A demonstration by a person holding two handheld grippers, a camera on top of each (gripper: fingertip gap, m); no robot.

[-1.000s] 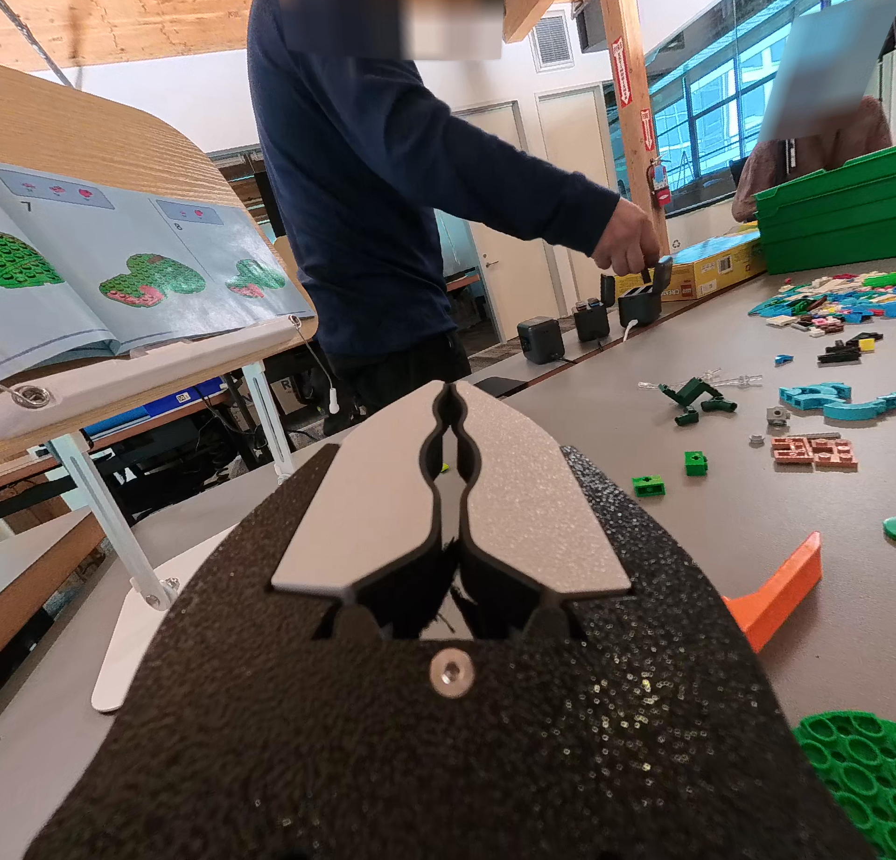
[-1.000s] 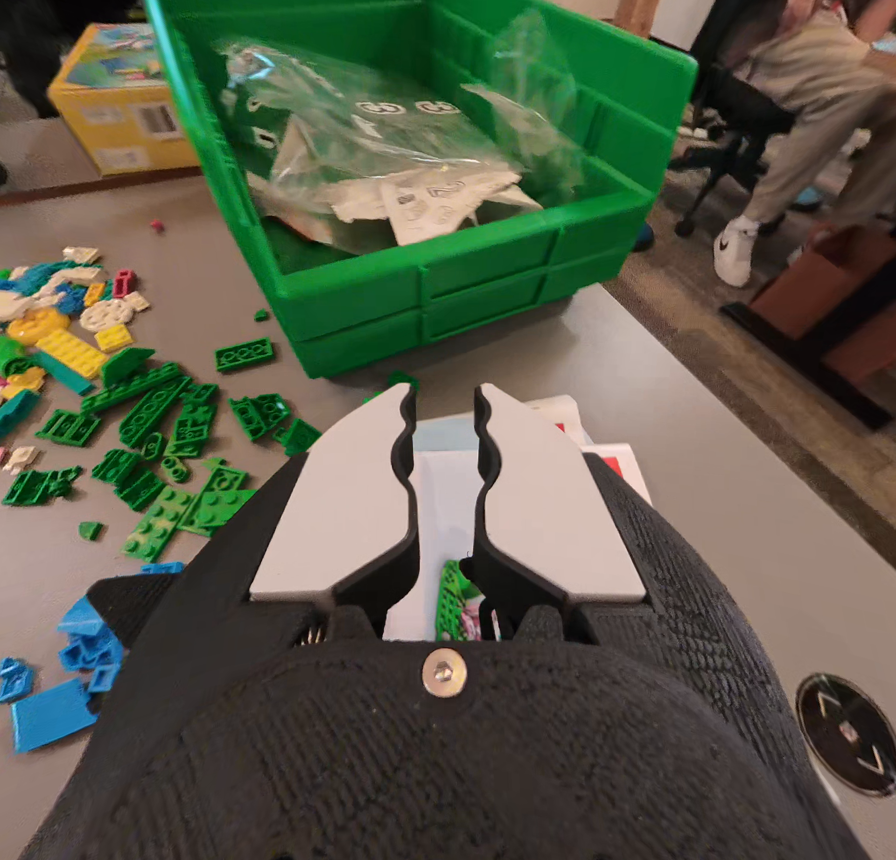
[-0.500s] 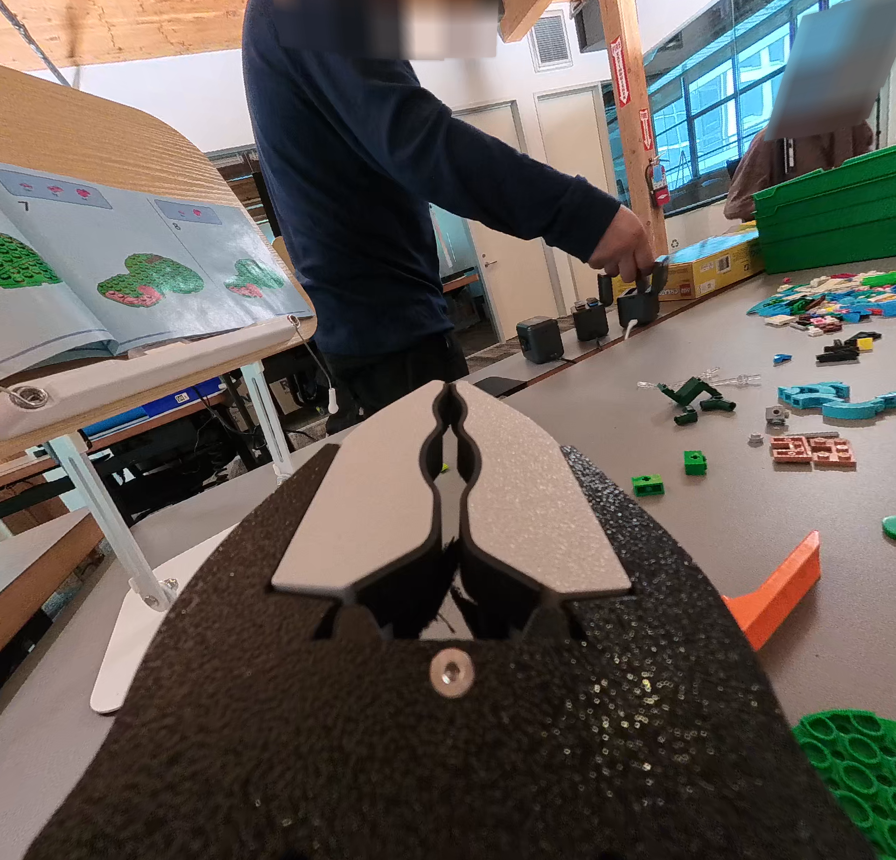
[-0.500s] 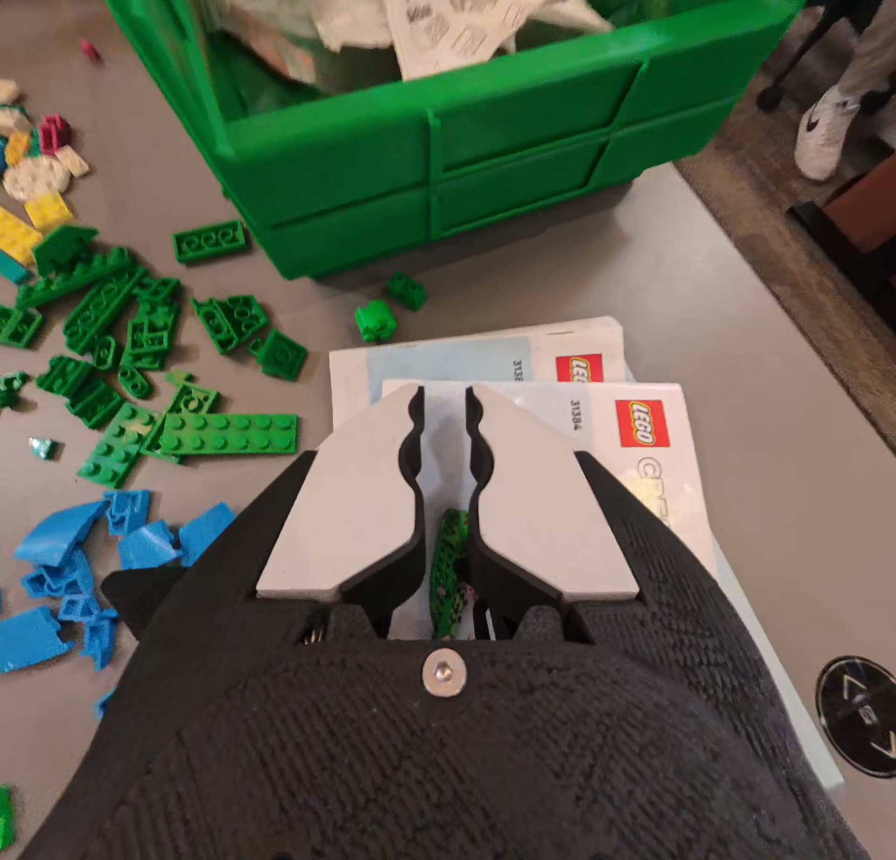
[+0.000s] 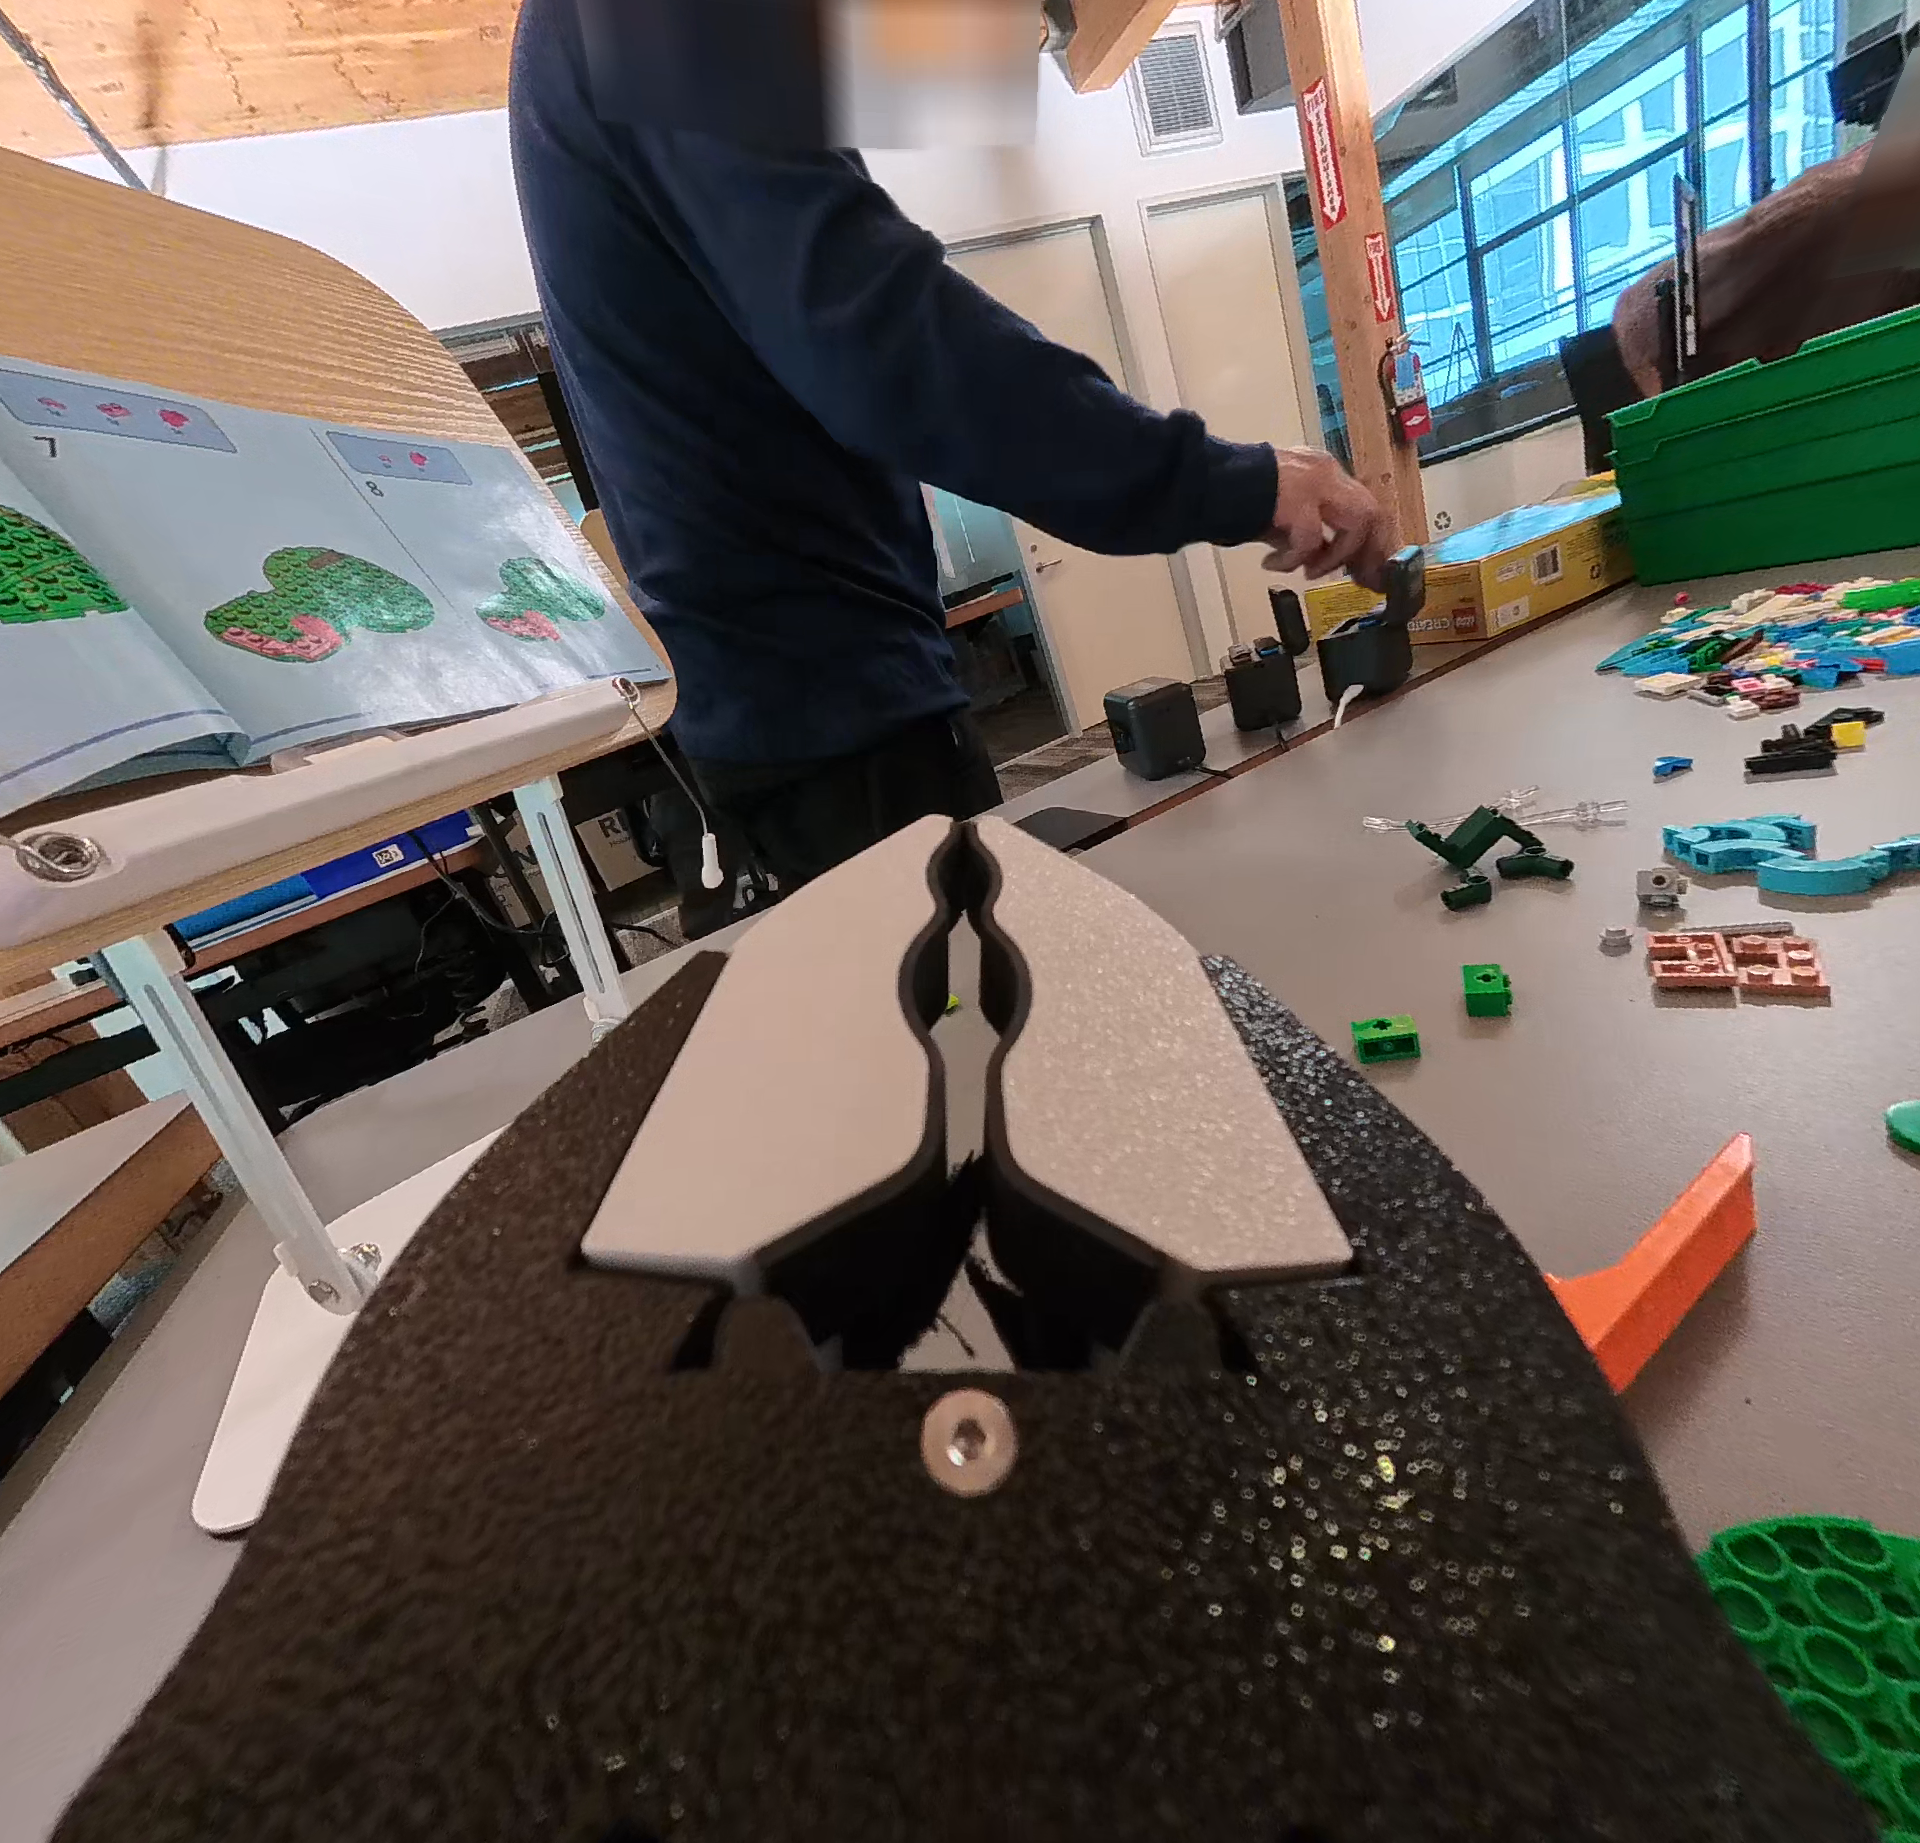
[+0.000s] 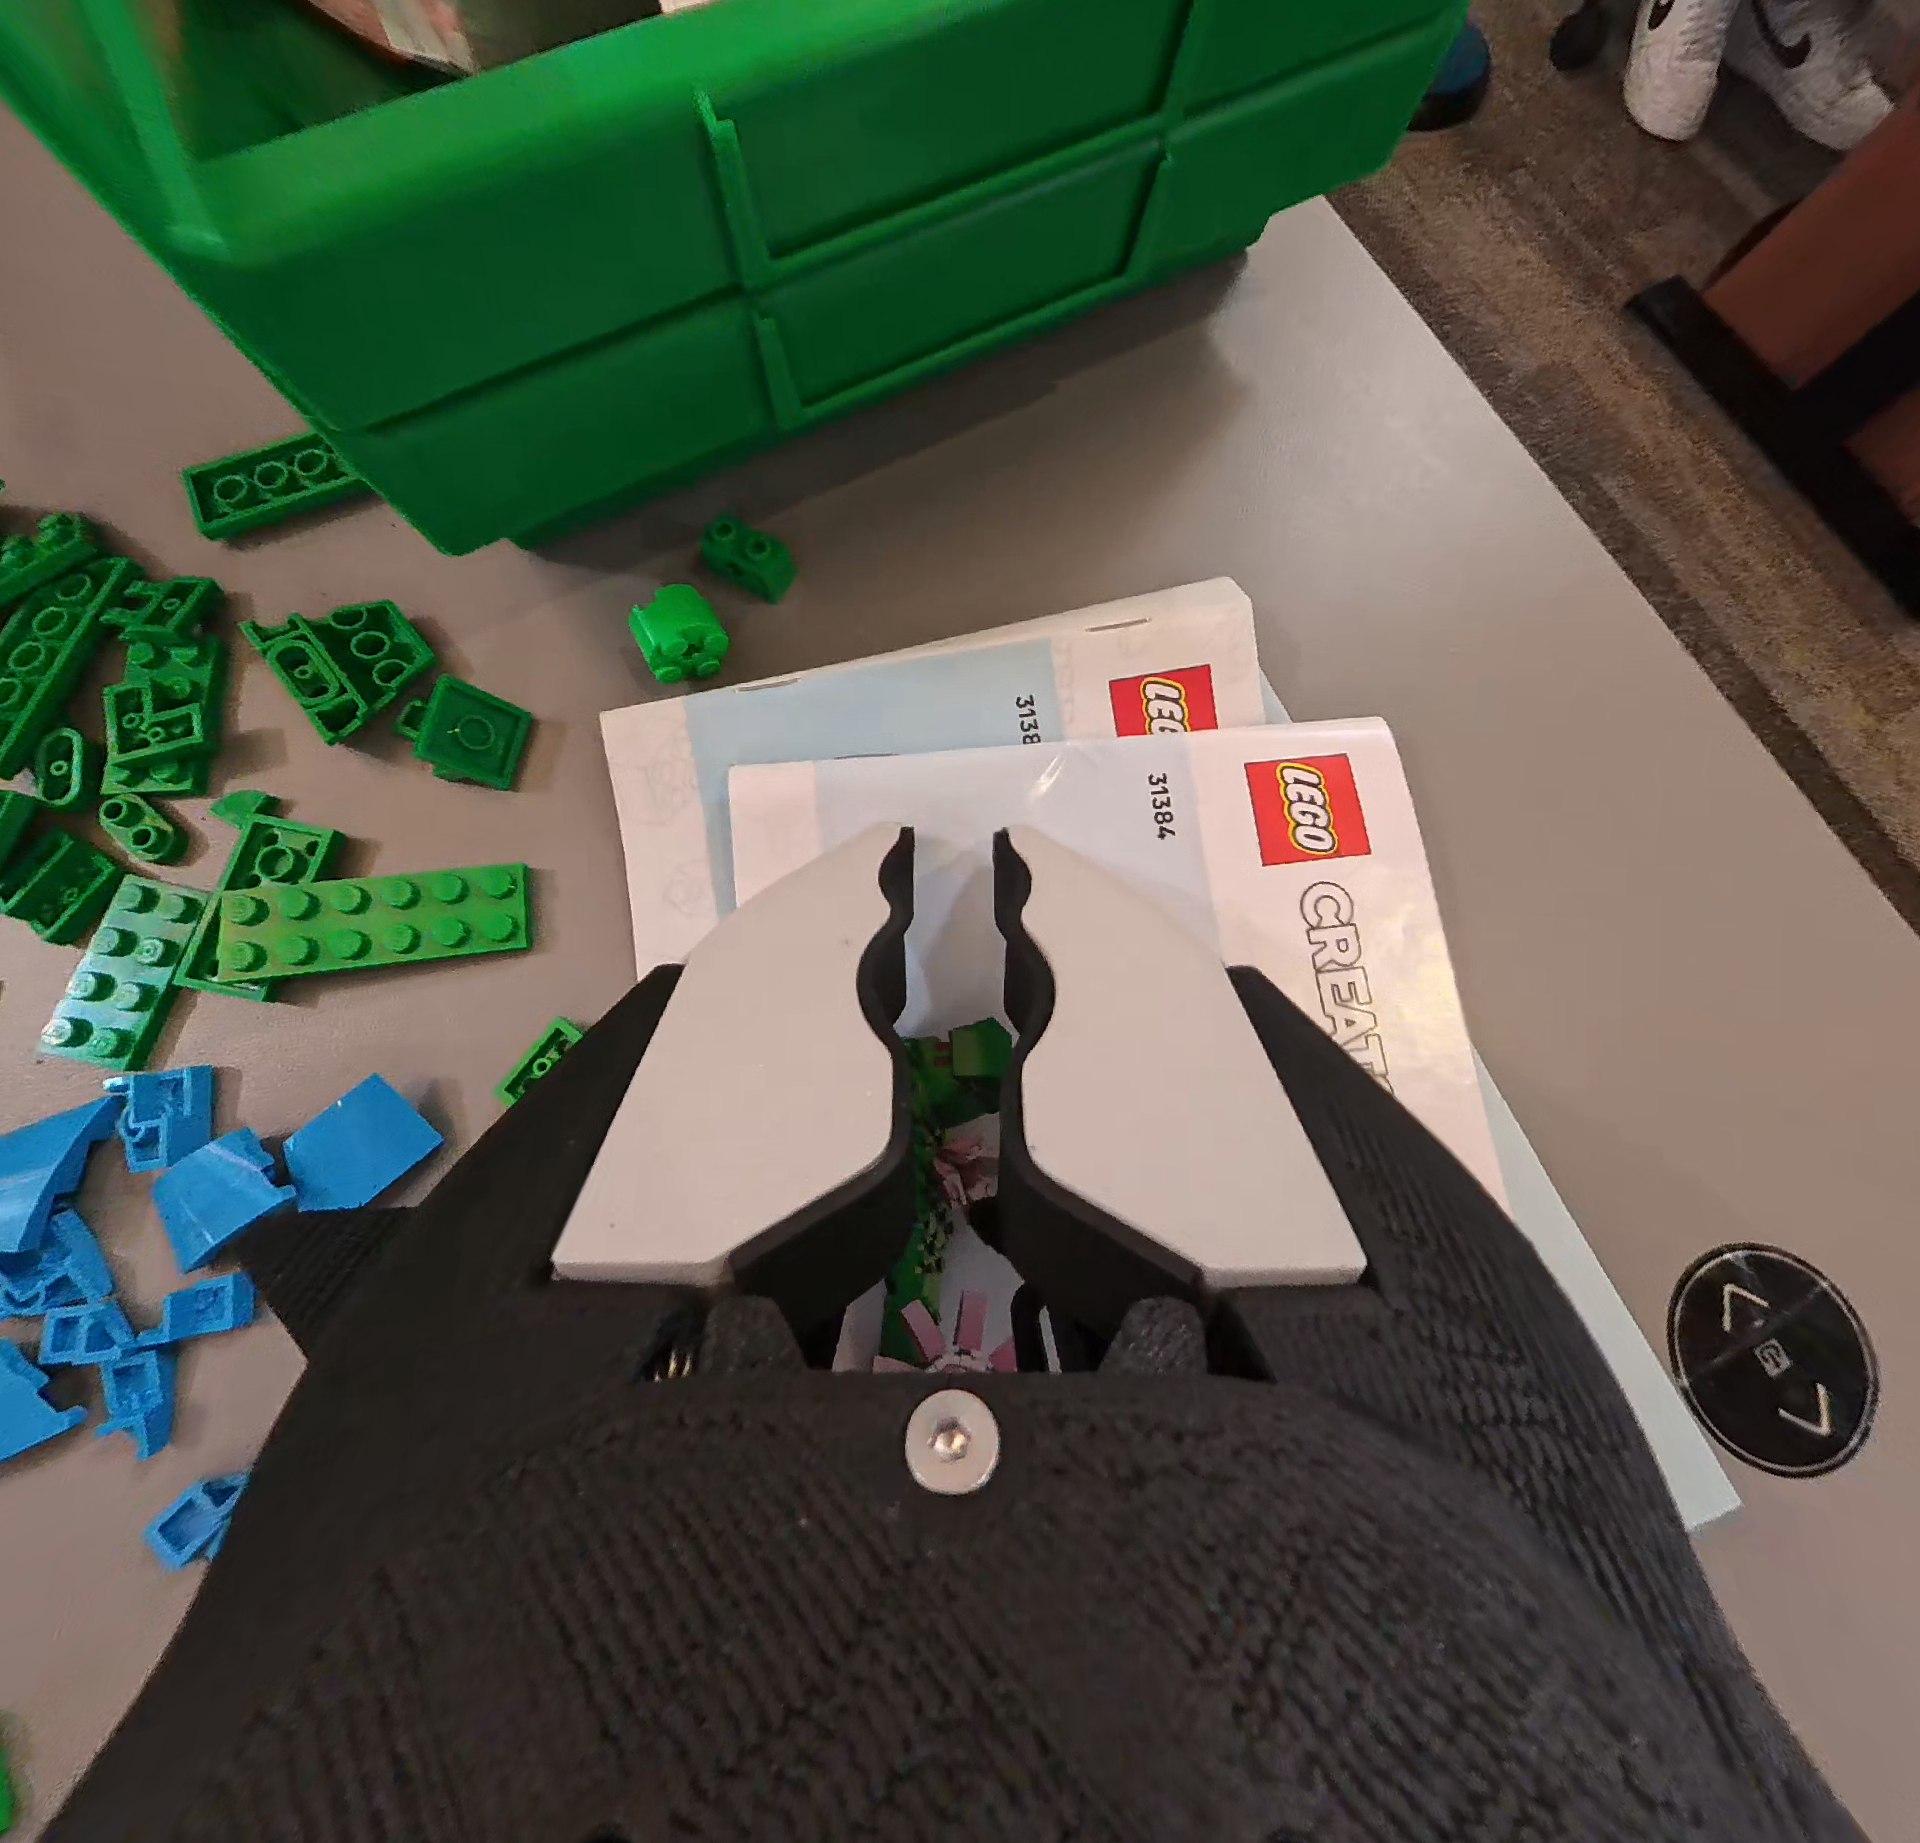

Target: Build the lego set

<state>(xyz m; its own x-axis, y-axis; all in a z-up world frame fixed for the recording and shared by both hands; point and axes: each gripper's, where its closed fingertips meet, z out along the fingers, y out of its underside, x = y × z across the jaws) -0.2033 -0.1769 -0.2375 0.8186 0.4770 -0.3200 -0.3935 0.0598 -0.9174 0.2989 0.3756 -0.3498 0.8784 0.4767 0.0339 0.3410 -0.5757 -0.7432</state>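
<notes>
Tongs on the right point(image 6: 951, 848), part open and empty, have dipped from the green bin point(image 6: 727, 235) at 12 o'clock onto booklets point(image 6: 1299, 920) on the counter point(image 6: 1455, 567), green plates point(image 6: 369, 926) at 9 o'clock, likely searching; left tongs point(image 5: 966, 848) unmoved, nearly closed, empty.

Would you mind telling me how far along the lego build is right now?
Early. Done: only a green studded base looks assembled. In hand: nothing; the left gripper is shut empty, the right gripper is open over a booklet. Left: green plates and blue pieces lie loose.
</notes>
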